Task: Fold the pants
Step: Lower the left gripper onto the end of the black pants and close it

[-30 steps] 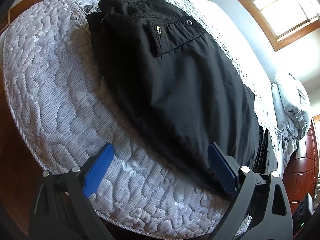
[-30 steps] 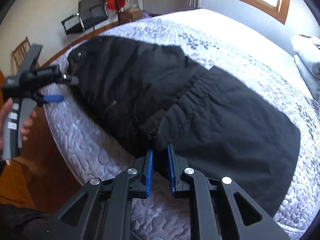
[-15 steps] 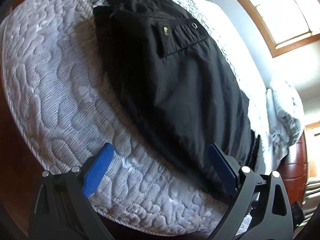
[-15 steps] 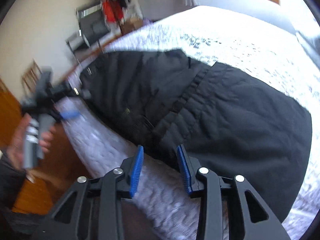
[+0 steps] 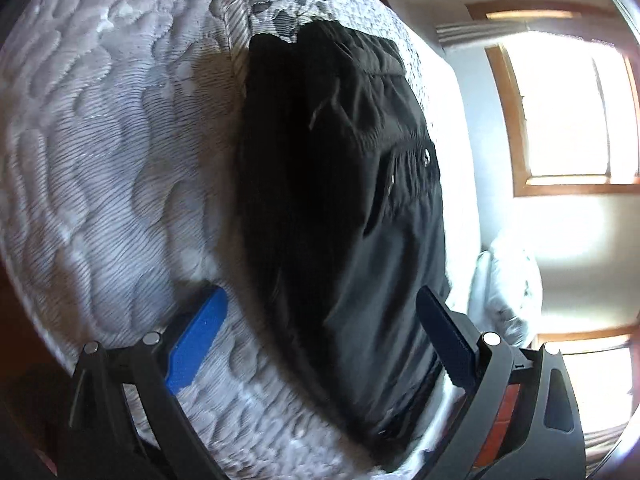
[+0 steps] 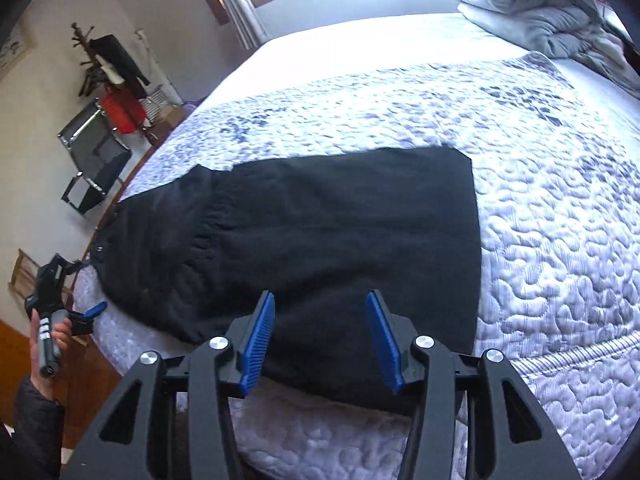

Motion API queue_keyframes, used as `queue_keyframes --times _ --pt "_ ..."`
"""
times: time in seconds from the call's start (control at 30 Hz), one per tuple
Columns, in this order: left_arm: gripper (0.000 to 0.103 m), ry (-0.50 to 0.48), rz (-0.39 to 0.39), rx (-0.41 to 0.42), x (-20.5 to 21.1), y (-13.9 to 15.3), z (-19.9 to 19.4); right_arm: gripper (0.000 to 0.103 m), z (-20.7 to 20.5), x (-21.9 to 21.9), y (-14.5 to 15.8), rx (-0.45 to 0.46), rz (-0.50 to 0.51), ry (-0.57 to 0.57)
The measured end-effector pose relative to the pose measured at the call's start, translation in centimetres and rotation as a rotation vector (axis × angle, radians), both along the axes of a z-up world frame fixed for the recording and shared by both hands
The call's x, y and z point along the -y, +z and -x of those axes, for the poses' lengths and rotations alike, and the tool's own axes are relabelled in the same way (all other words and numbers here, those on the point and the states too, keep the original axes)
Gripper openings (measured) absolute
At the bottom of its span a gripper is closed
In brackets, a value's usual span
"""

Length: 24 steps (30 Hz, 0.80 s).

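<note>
Pants (image 6: 320, 240), one black pair, lie flat across the quilted bed (image 6: 560, 260), filling the middle of the right wrist view with the waist end toward the left of the frame and the straight folded edge toward the right. In the left wrist view the same pants (image 5: 340, 200) run down the centre, blurred, with one pocket flap and two small metal snaps showing right of centre. Two grippers are present. The right gripper (image 6: 322, 340) sits at the bottom centre of its own view, its two blue fingers (image 6: 258, 344) spread apart and holding nothing, hovering over the near edge of the pants. The left gripper (image 5: 320, 336) is spread wide at the bottom of its view, one blue finger (image 5: 196, 340) over the quilt and the other over the dark cloth, nothing between them; it also shows at the lower left of the right wrist view, held in one hand (image 6: 52, 336). One bundle of grey bedding (image 6: 540, 4) lies at the upper right, one chair (image 6: 92, 152) stands at the left, and one window (image 5: 568, 112) shows at the right.
</note>
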<state>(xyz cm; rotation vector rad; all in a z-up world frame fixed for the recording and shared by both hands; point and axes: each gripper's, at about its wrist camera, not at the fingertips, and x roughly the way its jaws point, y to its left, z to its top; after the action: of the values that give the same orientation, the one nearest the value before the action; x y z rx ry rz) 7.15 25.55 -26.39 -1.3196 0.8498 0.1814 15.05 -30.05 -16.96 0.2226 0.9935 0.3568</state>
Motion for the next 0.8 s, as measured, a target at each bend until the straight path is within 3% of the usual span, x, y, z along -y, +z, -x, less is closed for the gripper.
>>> queue_keyframes --times 0.23,0.33,0.47,0.57,0.63,0.8 --pt "0.095 0.052 0.077 0.022 -1.0 -1.3 -1.5 0.049 -0.5 -0.5 -1.9 -0.029 -0.001 -0.001" --pt "0.095 0.04 0.14 0.084 -0.7 -1.7 -2.6 0.049 -0.7 -0.6 -2.2 -0.034 -0.005 0.0" --pt "0.094 0.053 0.187 0.079 -0.8 -2.7 -3.6 0.049 -0.9 -0.6 -2.5 -0.038 -0.004 0.001" --pt "0.093 0.065 0.224 0.121 -0.9 -2.8 -3.9 0.05 -0.9 -0.7 -2.7 -0.038 0.001 0.005" --pt "0.077 0.067 0.231 0.115 -1.1 -3.0 -4.2 0.051 -1.0 -0.8 -2.8 -0.039 0.007 0.008" --pt "0.073 0.043 0.241 0.029 -1.4 -3.9 -5.2 0.054 -1.0 -1.1 -3.0 -0.037 0.023 0.02"
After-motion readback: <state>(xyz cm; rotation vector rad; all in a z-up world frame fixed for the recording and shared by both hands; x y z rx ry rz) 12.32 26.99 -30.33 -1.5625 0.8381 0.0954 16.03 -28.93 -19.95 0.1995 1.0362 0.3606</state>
